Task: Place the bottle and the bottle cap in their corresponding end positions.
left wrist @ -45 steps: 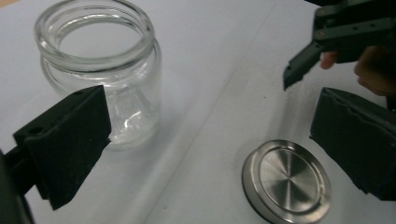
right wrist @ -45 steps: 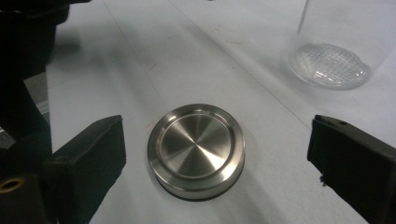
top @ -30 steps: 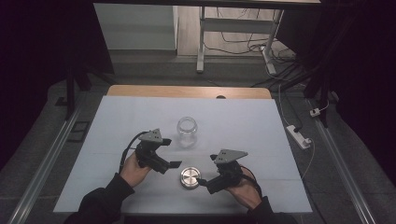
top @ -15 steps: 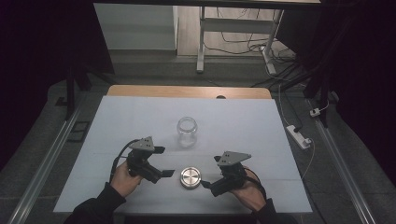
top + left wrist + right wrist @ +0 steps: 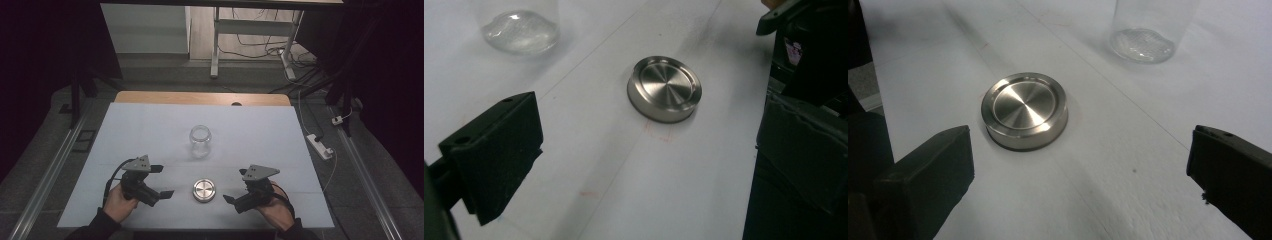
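While looking down from the high view, can see a flat white table (image 5: 150, 130) with a round, shiny silver metal lid (image 5: 204, 190) close to the near edge, about in the middle. Lies flat there, touching nothing but the table. A bit farther off, past the lid, can see a small clear glass jar (image 5: 200, 141). Stands upright with its mouth open, apart from the lid.

To the left of the lid, can see the black left gripper (image 5: 161, 181), held in a person's left hand (image 5: 117, 202). Has its jaws wide apart, with nothing between them. Points toward the lid and sits near it, not touching. In the left gripper view, shows the lid (image 5: 665, 88) ahead between the two jaws, and the bottom of the jar (image 5: 521, 30) at the top left.

To the right of the lid, can see the black right gripper (image 5: 235, 192), held in the right hand (image 5: 275, 212). Has its jaws wide apart too, holding nothing. Sits near the lid, not touching. In the right gripper view, shows the lid (image 5: 1024, 110) ahead, closer to the left jaw, and the jar (image 5: 1148, 30) at the top right.
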Tool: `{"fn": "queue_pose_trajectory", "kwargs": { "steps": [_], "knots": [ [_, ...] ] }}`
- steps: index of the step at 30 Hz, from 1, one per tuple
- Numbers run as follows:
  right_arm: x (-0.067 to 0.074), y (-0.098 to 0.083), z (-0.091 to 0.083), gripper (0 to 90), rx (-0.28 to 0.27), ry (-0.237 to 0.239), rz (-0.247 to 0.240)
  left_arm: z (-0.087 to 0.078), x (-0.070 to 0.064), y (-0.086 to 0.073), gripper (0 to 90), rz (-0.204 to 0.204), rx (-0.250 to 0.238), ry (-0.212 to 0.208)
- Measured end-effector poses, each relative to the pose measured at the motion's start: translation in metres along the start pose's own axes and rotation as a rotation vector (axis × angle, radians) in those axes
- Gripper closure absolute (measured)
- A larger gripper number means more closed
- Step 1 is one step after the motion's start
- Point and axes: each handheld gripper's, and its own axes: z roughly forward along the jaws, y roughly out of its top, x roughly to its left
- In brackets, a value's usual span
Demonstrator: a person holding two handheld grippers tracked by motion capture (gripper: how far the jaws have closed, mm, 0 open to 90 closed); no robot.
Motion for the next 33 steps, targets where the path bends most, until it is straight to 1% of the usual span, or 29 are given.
{"fn": "queue_pose_trajectory", "kwargs": {
  "steps": [5,8,12,14,16,20,25,29,33],
  "knots": [
    [-0.005,-0.007,-0.011,0.0,-0.005,-0.026,0.023,-0.013,-0.001,-0.013,0.0,-0.022,-0.013,0.021],
    [-0.009,-0.012,-0.018,0.0,-0.004,-0.042,0.049,-0.021,-0.003,-0.02,0.0,-0.028,-0.016,0.036],
    [-0.013,-0.019,-0.028,0.0,-0.011,-0.065,0.073,-0.033,-0.005,-0.032,0.0,-0.039,-0.015,0.081],
    [-0.015,-0.023,-0.035,0.0,-0.019,-0.083,0.091,-0.038,-0.005,-0.037,0.0,-0.047,-0.014,0.093],
    [-0.017,-0.027,-0.04,0.0,-0.022,-0.095,0.105,-0.043,-0.005,-0.043,0.0,-0.061,-0.015,0.107],
    [-0.021,-0.036,-0.052,0.0,-0.027,-0.128,0.138,-0.054,-0.006,-0.055,0.0,-0.078,-0.01,0.147],
    [-0.025,-0.047,-0.064,0.0,-0.032,-0.166,0.177,-0.066,-0.006,-0.071,0.0,-0.118,-0.011,0.183],
    [-0.027,-0.055,-0.072,0.0,-0.024,-0.194,0.203,-0.076,-0.006,-0.082,0.0,-0.146,-0.018,0.208],
    [-0.028,-0.064,-0.078,0.0,-0.005,-0.221,0.226,-0.081,-0.007,-0.089,0.0,-0.164,-0.014,0.243]
  ]
}}
